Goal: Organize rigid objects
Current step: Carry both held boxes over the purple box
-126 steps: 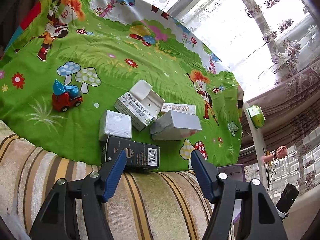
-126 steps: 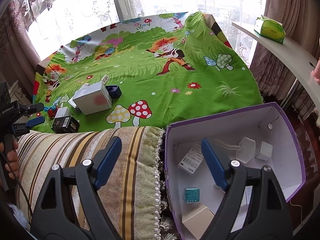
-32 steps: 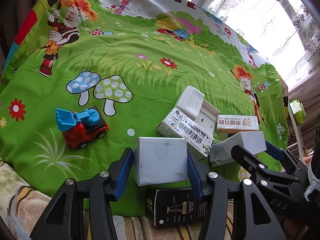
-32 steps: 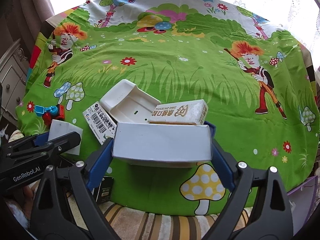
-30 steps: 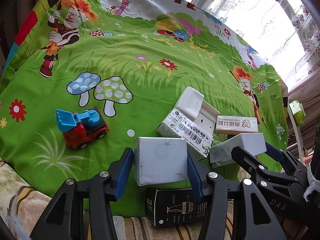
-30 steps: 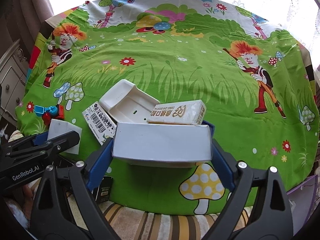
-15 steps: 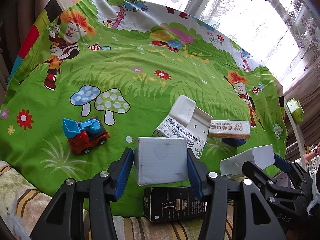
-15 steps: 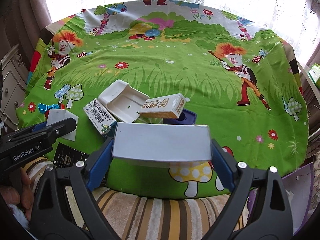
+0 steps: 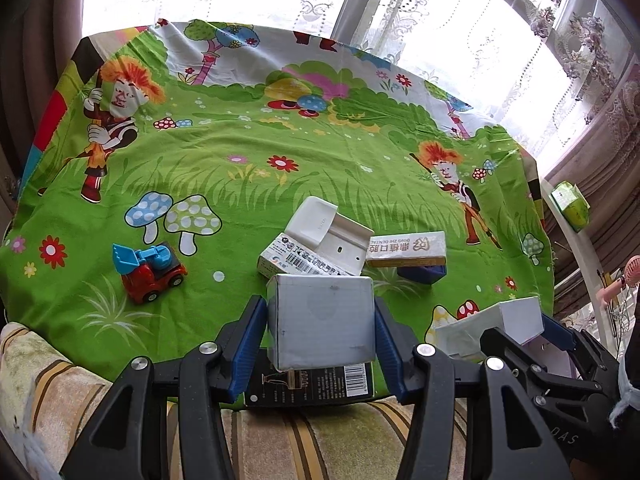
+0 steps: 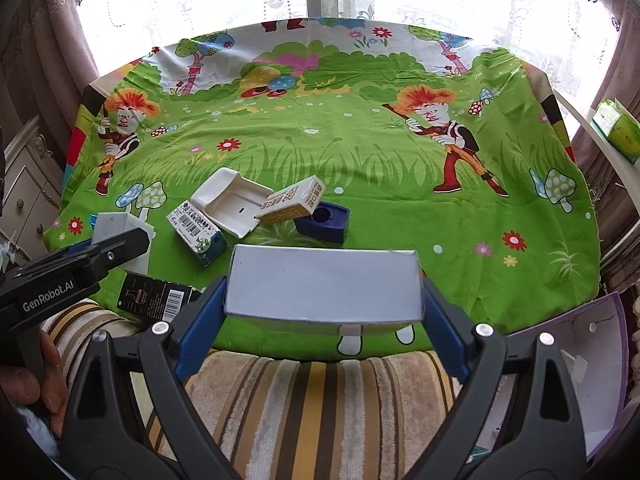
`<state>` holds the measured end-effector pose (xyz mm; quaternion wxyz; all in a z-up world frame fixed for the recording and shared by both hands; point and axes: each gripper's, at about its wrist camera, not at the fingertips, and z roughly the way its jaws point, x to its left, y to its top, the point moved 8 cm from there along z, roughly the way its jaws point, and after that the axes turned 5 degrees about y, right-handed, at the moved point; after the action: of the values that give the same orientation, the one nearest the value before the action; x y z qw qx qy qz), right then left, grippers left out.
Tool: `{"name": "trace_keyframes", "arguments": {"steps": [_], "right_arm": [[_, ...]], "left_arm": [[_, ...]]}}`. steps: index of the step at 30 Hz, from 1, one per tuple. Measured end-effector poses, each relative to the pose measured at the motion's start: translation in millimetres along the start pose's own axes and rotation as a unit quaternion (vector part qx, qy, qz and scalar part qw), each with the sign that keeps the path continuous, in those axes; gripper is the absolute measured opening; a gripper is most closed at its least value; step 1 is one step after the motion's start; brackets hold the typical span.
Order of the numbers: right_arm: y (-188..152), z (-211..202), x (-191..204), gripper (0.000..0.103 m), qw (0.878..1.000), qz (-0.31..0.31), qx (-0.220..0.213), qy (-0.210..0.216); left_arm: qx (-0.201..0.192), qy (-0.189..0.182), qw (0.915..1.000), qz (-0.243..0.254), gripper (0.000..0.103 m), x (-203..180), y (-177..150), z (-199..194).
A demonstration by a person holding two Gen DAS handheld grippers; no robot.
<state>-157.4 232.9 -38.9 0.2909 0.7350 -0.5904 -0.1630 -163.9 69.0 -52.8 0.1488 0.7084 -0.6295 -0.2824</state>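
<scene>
Both boxes have come up off the bed. The left gripper (image 9: pixel 320 344) clamps the square white box (image 9: pixel 322 322) between its fingers; the right gripper (image 10: pixel 322 312) clamps the long white box (image 10: pixel 324 286) endwise. Both look like light, crushable cardboard, so flat-side grips suit them.

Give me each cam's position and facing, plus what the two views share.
Left wrist: sits behind the left claw, facing across the green cartoon cloth toward the window; its own fingers clamp a small white box, right claw at lower right.
Right wrist: sits behind the right claw, facing the same way; its fingers clamp a long white box, left claw and a hand at left.
Shared: cloth, black barcode box, yellow-striped carton, both claws.
</scene>
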Motion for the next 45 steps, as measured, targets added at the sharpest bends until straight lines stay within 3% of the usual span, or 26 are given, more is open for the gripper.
{"name": "trace_keyframes", "arguments": {"steps": [14, 25, 33, 45], "right_arm": [[-32, -50, -61, 0.093, 0.999, 0.046, -0.024, -0.015], [-63, -87, -140, 0.093, 0.992, 0.111, -0.036, -0.055], [-83, -103, -190, 0.093, 0.984, 0.156, -0.034, -0.083], [-96, -111, -215, 0.093, 0.978, 0.177, -0.033, -0.105]], "left_arm": [[0.008, -0.041, 0.9965, 0.072, 0.053, -81, -24, -16], [0.027, -0.093, 0.9850, 0.143, 0.053, -159, -54, -23], [0.034, -0.128, 0.9721, 0.194, 0.053, -204, -73, -29], [0.046, -0.197, 0.9398, 0.275, 0.054, -272, -105, -41]]}}
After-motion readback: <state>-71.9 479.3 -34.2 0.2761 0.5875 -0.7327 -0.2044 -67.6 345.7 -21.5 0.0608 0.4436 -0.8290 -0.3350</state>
